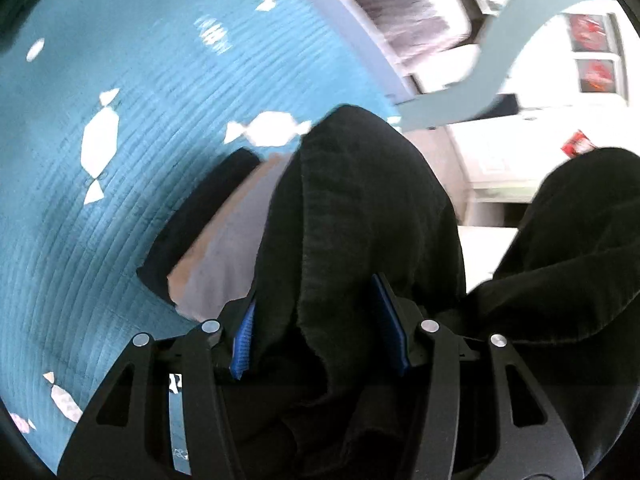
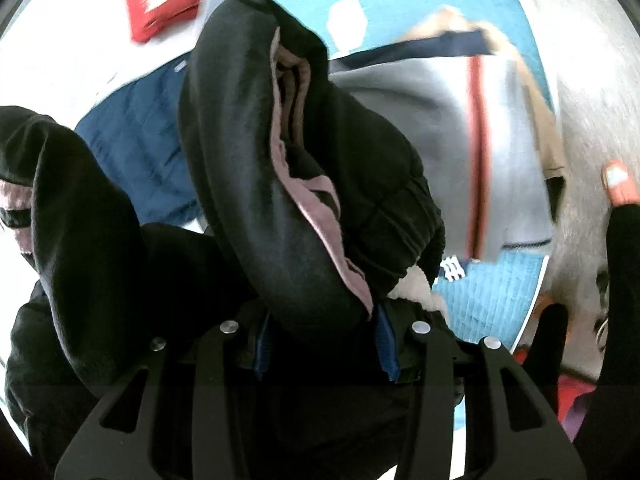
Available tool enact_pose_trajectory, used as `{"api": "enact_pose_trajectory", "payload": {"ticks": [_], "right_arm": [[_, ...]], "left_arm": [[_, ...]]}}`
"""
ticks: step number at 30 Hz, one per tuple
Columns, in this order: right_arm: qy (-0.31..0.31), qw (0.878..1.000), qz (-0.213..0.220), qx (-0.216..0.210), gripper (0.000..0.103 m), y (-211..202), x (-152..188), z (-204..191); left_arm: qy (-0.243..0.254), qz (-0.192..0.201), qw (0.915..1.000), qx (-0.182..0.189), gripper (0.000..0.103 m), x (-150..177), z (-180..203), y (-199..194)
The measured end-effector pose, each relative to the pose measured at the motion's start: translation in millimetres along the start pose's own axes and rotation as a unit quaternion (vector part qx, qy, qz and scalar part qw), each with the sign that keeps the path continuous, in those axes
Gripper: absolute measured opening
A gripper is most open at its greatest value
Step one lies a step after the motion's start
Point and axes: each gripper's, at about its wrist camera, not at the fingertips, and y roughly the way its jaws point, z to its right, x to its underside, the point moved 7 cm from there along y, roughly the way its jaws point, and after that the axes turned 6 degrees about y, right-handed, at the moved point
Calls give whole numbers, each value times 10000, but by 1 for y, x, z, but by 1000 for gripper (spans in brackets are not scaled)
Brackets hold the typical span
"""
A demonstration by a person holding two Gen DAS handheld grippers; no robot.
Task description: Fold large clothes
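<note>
Now each tool, left tool (image 1: pixel 320 328) and right tool (image 2: pixel 324 340), clamps a bunched fold of the black garment (image 1: pixel 360 208).

My left gripper (image 1: pixel 320 320) has its jaws filled with black garment (image 1: pixel 360 208), which blocks the way straight ahead. To its left the teal quilt (image 1: pixel 120 160) lies open, with only a folded grey piece (image 1: pixel 228 256) just beside the fabric. My right gripper (image 2: pixel 322 340) is likewise packed with black cloth; a grey garment (image 2: pixel 424 132) lies beyond it, a blue quilted item (image 2: pixel 136 148) to its left.
</note>
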Motion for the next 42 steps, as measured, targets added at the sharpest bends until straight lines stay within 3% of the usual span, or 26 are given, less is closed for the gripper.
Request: {"api": "enact_pose_trajectory", "payload": {"ticks": [3,6,11,16,21,25,33,36,38,41,42], "right_arm": [[389,9990,96,181,41,17,-33,38],[598,9977,133,273,43,29,-53,61],[570,9973,193,424,51,39,-71,61],[615,9950,377,684,60,32,-62,71],[574,9885,552,1285,74,17,-59,72],[373,9814,685,1757,76,3,-55,74],[-335,9606,1338,2412,79,-41,-43,66],[-526,9450,1787,2690,79,-69,-36,64],[-760,9174,2469,3026,79,-95,-26,55],[-1793,8428,3739,3431,79,-131,14,14],[-2387,8102,4007,3549,79,-132,37,-5]], "left_arm": [[-281,-76,9995,-141,53,-9,-29,32],[-568,27,9984,31,54,-13,-49,43],[-633,388,9971,138,59,-22,-54,30],[-535,813,9948,309,64,-17,-46,-1],[-182,1192,9926,-109,70,-4,-48,-30],[140,1442,9853,-909,70,23,-66,-48],[-199,1900,9714,-1410,72,93,-109,-62],[-180,2025,9647,-1674,75,124,-115,-62],[-237,2156,9611,-1712,78,144,-118,-59],[-514,2374,9553,-1684,79,179,-125,-54],[-598,2436,9520,-1752,79,192,-127,-52]]}}
